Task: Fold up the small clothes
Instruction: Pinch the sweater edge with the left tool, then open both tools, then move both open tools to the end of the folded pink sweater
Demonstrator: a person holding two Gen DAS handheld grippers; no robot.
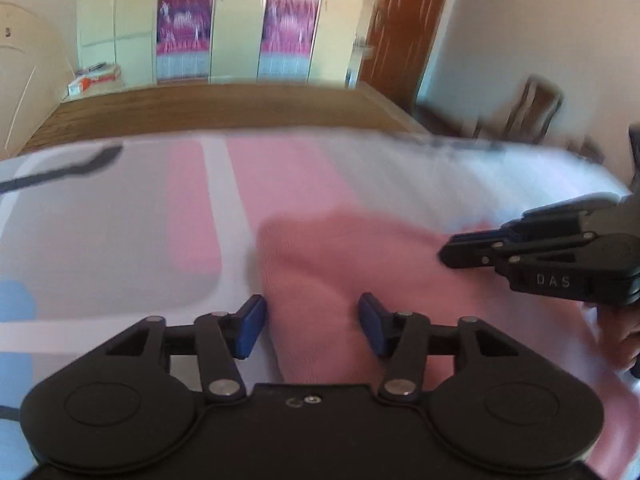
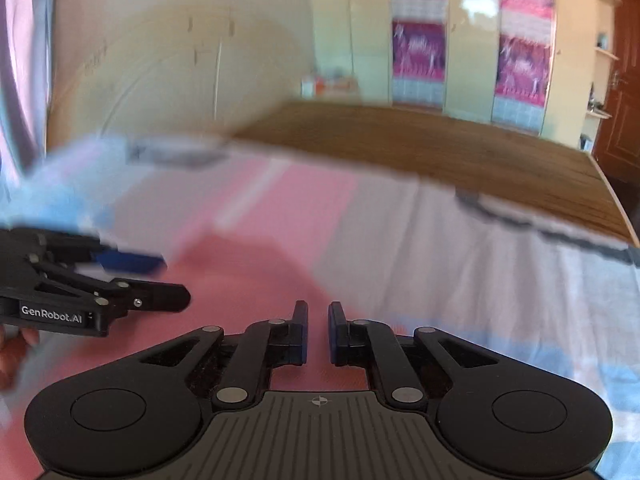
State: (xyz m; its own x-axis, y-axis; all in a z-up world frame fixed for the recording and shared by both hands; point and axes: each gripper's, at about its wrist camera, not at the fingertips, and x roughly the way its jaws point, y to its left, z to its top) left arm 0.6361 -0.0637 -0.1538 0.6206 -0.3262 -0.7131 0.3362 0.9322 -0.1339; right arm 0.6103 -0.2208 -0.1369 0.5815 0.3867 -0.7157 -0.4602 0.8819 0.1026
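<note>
Pink garment [image 1: 320, 264] mid-frame on bed [image 1: 120, 220]: soft, light, limp. Left hand-held gripper [image 1: 312, 326] wide astride fold; right hand-held gripper [image 2: 318, 330] nearly closed, empty. Grip the edges.

blurred: pink garment [image 1: 320, 256] folds | cut off: person's hand [image 1: 618, 332] | unreadable: wardrobe [image 2: 472, 40] panels

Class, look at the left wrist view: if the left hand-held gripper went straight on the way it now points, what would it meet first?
Most likely the pink garment, which lies on the bed between and ahead of the left hand-held gripper's open jaws. Depth is unclear in this blurred view.
</note>
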